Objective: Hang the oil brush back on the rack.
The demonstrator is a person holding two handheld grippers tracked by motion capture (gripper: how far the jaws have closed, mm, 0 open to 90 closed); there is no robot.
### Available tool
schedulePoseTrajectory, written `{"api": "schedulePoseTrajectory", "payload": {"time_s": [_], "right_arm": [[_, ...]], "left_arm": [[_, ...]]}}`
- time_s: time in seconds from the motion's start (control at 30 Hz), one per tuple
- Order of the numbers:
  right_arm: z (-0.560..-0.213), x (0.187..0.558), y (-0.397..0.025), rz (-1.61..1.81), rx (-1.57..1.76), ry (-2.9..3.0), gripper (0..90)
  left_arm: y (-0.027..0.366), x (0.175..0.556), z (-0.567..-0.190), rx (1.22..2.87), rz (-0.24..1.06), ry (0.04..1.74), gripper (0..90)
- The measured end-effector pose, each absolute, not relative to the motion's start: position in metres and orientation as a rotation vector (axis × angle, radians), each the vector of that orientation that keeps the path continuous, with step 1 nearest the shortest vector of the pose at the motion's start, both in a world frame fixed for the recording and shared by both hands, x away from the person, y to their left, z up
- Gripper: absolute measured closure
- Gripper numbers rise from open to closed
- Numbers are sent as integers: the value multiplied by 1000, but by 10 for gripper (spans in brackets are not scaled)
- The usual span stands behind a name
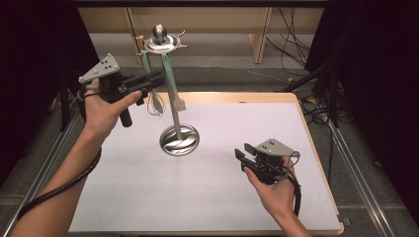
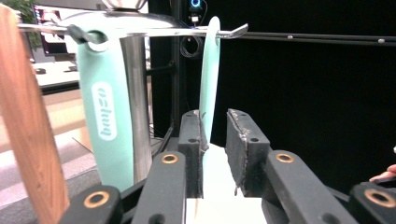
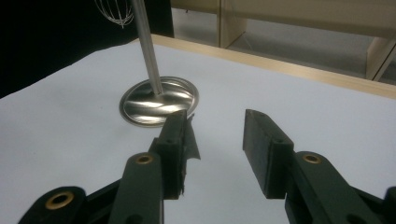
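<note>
A steel utensil stand [image 1: 179, 139] rises from a round base on the white table, and its hooked top [image 1: 160, 42] carries hanging tools. A mint-handled spatula [image 1: 171, 84] with a white head hangs from one hook. My left gripper [image 1: 157, 79] is held high beside the pole. In the left gripper view its jaws [image 2: 215, 126] press on the spatula [image 2: 210, 70] where handle meets head. My right gripper [image 1: 243, 150] hovers low over the table at the right. It stands open [image 3: 217, 126] and holds nothing, pointing at the stand base [image 3: 159, 100].
A wire whisk [image 1: 156, 104] with a mint handle [image 2: 105, 107] and a wooden-handled tool [image 2: 23, 116] hang from the same top. The table's wooden rim [image 1: 316, 148] runs along the right. Cables and shelf legs lie on the floor beyond the table.
</note>
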State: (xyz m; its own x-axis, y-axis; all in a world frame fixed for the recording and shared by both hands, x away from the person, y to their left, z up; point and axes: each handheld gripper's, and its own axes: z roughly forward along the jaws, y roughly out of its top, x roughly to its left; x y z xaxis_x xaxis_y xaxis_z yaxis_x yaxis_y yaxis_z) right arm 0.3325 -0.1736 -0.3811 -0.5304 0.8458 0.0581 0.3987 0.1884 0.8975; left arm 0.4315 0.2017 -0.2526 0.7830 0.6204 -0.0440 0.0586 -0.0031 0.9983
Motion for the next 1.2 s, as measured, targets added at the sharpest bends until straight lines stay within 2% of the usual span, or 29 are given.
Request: {"api": "schedulePoseTrajectory", "payload": {"time_s": [0.43,0.63,0.93,1.2], "right_arm": [[-380,333,-183,1314,1155,1979,603],[-381,330,-184,1302,1212,1989,599],[-383,331,-187,1300,1215,1989,595],[-384,330,-190,1305,1216,1981,592]], "left_arm": [[208,408,-275,1536,549,566,652],[209,401,-294,1544,577,586,582],[212,393,-323,1528,627,632,569],[216,390,-340,1543,621,654,567]]}}
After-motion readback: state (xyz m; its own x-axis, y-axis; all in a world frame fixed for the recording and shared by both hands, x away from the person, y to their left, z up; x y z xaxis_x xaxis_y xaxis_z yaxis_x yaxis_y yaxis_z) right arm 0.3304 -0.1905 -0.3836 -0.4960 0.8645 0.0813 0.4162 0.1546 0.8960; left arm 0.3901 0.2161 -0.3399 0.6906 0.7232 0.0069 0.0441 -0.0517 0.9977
